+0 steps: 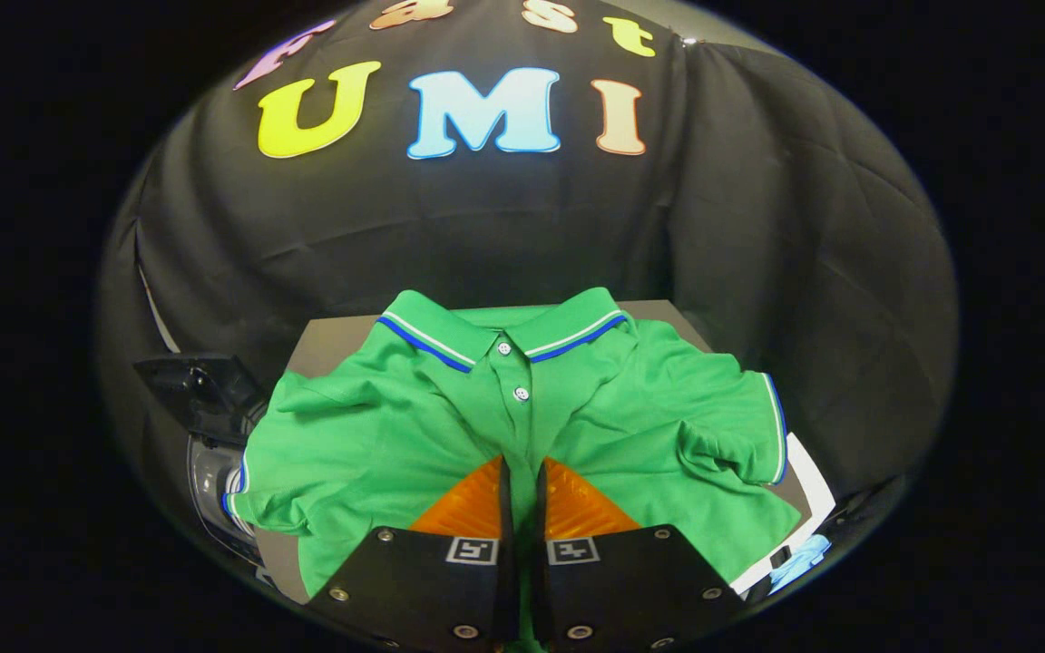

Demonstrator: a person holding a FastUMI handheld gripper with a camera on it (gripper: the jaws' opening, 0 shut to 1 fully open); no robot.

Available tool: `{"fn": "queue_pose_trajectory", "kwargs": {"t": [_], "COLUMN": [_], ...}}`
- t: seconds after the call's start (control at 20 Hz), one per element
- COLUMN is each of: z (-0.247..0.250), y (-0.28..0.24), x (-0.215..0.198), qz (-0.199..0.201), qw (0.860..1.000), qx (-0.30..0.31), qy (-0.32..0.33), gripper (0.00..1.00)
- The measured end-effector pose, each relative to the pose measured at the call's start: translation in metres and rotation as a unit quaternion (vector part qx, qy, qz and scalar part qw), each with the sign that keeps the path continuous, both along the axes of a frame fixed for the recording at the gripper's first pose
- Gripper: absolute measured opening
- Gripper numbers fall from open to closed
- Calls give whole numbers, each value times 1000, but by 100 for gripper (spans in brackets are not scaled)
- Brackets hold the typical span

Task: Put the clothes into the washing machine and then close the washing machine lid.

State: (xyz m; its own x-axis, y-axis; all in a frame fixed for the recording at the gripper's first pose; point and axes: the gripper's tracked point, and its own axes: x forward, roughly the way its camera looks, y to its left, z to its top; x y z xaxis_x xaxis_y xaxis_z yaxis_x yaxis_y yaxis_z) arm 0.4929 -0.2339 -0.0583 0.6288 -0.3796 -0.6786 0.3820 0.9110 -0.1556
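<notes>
Black cloth backed a grey table [332, 340]; gripper [522, 472] fingers pinched the green polo shirt [377, 435], fingertips nearly together; a dark machine [205, 426] at nine o'clock was cut off.

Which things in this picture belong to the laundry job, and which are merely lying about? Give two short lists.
Belongs to the job:
green polo shirt, spread flat on the table
gripper, fingers nearly closed over the shirt's middle, with a thin strip of fabric between them
dark machine with its open lid, left of the table

Lying about:
white sheet under the shirt's right edge
blue item beside it
</notes>
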Motion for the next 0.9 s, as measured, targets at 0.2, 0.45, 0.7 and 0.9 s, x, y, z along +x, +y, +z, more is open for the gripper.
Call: {"fn": "queue_pose_trajectory", "kwargs": {"t": [0.2, 0.45, 0.7, 0.9], "z": [34, 72, 115, 144], "y": [5, 24, 60, 120], "x": [0, -15, -8, -4], "qz": [-63, -98, -91, -83], "qw": [995, 989, 982, 977], "qx": [-4, -56, -111, -132], "qy": [-83, -99, -121, -143], "gripper": [1, 1, 1, 1]}}
